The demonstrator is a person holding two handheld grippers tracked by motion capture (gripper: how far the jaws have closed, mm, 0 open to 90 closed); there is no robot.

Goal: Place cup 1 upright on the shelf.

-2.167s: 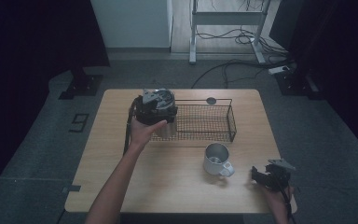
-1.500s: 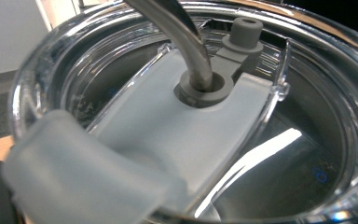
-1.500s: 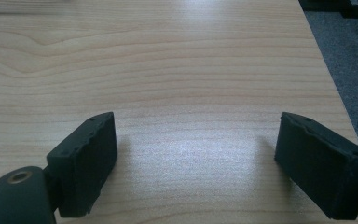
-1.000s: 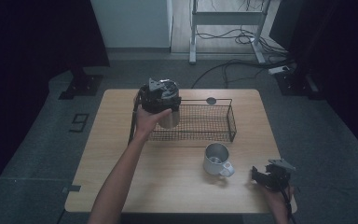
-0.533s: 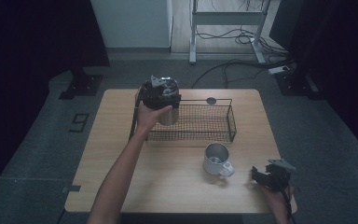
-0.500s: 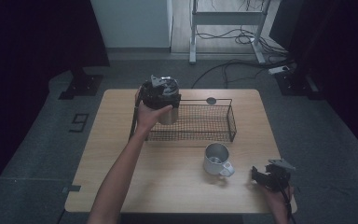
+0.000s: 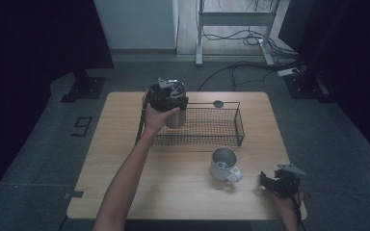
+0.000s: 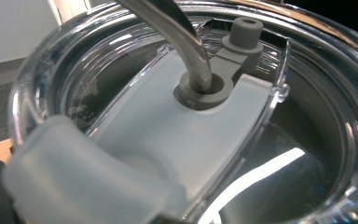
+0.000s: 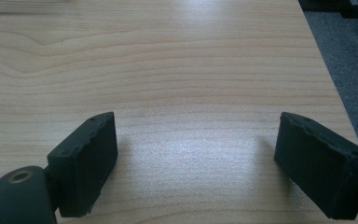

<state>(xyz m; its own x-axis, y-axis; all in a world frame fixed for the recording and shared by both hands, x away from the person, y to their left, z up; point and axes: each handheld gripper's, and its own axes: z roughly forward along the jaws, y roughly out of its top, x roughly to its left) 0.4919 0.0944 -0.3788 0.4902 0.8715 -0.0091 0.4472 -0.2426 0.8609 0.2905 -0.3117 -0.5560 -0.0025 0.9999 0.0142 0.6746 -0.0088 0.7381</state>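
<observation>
My left gripper is at the left end of the black wire basket, shut on a steel tumbler that hangs under it. The left gripper view looks down from very close on the tumbler's clear lid, with its grey slider and a bent metal straw; my own jaws are hidden there. A steel mug stands in front of the basket. My right gripper rests near the table's front right corner, open, with bare wood between its pads.
The wooden table carries a small dark disc behind the basket. The table's right edge runs close beside my right gripper. Cables and a metal stand are on the floor beyond the table.
My left gripper has risen and shifted slightly towards the far side with the tumbler. The right gripper and the mug have stayed put.
</observation>
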